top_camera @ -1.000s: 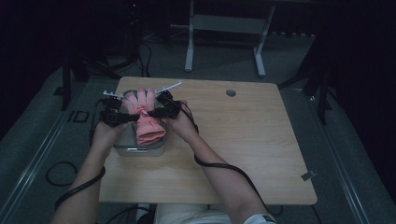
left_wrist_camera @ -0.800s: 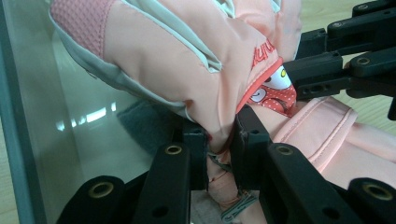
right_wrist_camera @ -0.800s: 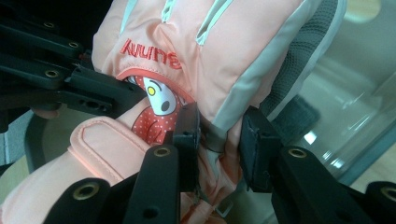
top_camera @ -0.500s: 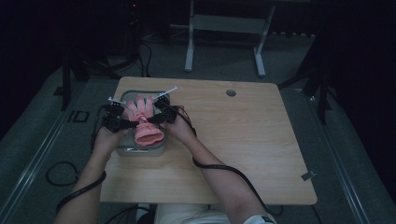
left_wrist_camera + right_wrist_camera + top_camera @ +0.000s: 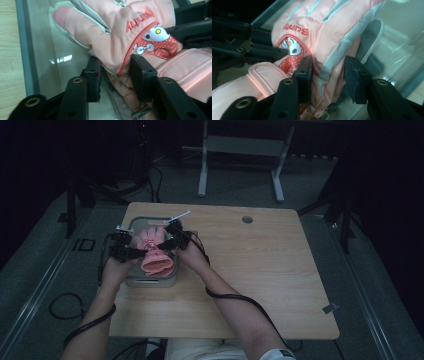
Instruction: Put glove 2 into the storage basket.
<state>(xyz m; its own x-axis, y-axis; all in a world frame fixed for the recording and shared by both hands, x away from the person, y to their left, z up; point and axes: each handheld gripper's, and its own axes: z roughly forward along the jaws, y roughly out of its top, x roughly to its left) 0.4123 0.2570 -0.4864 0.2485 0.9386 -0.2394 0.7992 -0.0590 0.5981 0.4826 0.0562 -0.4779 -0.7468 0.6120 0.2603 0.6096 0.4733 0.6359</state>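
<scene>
1. Now the glove (image 5: pixel 154 251), a padded pink one with a cartoon patch, lies in the clear tray (image 5: pixel 131 281) at the bench's (image 5: pixel 260 275) left side, cuff toward the person and fingers pointing away.
2. Risk, as I judge it: the glove could spring back up or slide over the tray rim once let go, since its padding is bulky and the cuff rides high on the near wall.
3. Another risk: a jaw could snag the cuff strap on withdrawal and drag the glove out again.
4. Left gripper (image 5: pixel 115 75): jaws part open and just been opening; the glove's side edge sits between them, the pads no longer clamping it.
5. Right gripper (image 5: pixel 328 75): likewise part open, just been opening, straddling the opposite edge with a gap at one pad.
</scene>
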